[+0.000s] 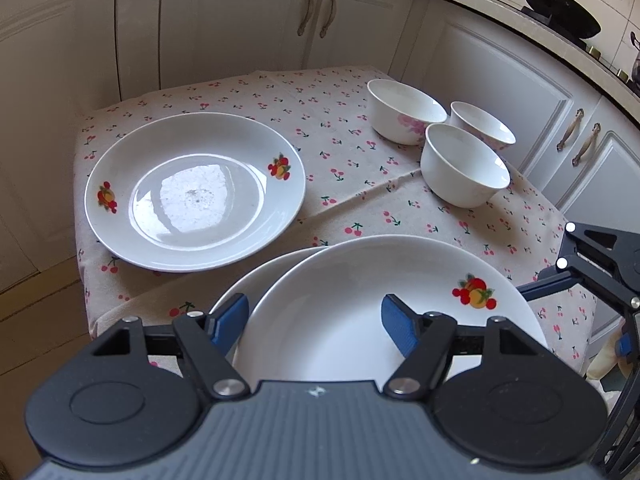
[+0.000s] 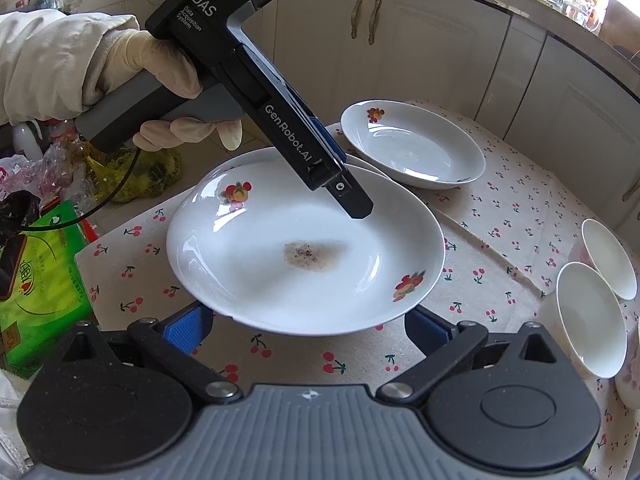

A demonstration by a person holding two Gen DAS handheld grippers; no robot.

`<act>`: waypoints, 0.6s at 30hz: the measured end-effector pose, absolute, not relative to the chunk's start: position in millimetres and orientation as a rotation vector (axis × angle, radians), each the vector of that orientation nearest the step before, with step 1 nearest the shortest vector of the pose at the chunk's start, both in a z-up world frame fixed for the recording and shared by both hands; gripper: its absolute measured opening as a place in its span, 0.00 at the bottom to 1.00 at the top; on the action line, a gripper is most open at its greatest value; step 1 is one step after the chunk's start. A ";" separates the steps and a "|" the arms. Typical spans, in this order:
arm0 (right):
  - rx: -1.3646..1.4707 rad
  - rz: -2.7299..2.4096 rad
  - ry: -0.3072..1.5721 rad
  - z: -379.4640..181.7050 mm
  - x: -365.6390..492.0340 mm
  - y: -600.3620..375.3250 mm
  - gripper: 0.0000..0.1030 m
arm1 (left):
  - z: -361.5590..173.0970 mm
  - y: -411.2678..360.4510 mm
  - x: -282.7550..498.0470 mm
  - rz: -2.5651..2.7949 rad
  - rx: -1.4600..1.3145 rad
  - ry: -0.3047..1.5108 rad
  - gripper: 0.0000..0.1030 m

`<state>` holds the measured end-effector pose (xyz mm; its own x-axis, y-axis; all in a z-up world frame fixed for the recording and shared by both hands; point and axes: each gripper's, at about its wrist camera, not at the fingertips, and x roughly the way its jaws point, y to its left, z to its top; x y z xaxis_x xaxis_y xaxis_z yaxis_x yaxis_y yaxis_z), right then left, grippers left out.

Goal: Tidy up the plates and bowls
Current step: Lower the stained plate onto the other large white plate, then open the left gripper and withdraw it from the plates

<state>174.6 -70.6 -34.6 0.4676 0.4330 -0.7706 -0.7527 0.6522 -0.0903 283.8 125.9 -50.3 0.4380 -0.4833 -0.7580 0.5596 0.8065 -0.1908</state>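
Note:
Two white fruit-print plates lie stacked at the table's near edge; the top plate [image 1: 360, 308] [image 2: 304, 248] has a brown smudge in its middle, the lower plate [image 1: 256, 280] peeks out beneath. My left gripper [image 1: 316, 320] is open, its blue pads straddling the top plate's rim, one pad over the plate and one outside it. My right gripper [image 2: 308, 328] is open at the top plate's near edge, its pads partly under the rim. A third plate [image 1: 196, 192] [image 2: 412, 148] lies apart. Three white bowls [image 1: 464, 168] [image 2: 592, 316] stand together.
A cherry-print cloth [image 1: 344, 200] [image 2: 500, 220] covers the small table, with a fold running across it. White cabinets [image 1: 240, 20] surround it. A green box [image 2: 36, 292] and plastic bags [image 2: 132, 176] lie beyond the table's edge. A black wok [image 1: 560, 8] sits on the counter.

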 end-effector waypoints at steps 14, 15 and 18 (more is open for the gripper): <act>-0.444 0.732 0.780 -32.2 172.2 -76.1 1.00 | -48.9 124.8 280.8 -0.624 0.113 0.895 0.74; -0.442 0.725 0.779 -31.6 171.6 -77.5 1.00 | -48.1 125.1 280.3 -0.618 0.115 0.893 0.74; -0.437 0.697 0.772 -30.3 169.6 -83.0 1.00 | -45.6 125.9 278.9 -0.602 0.120 0.884 0.75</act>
<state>169.6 -83.0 -30.3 0.5139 0.4069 -0.7552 -0.7102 0.6956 -0.1085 278.9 125.9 -45.6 0.4813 -0.4445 -0.7555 0.5408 0.8289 -0.1431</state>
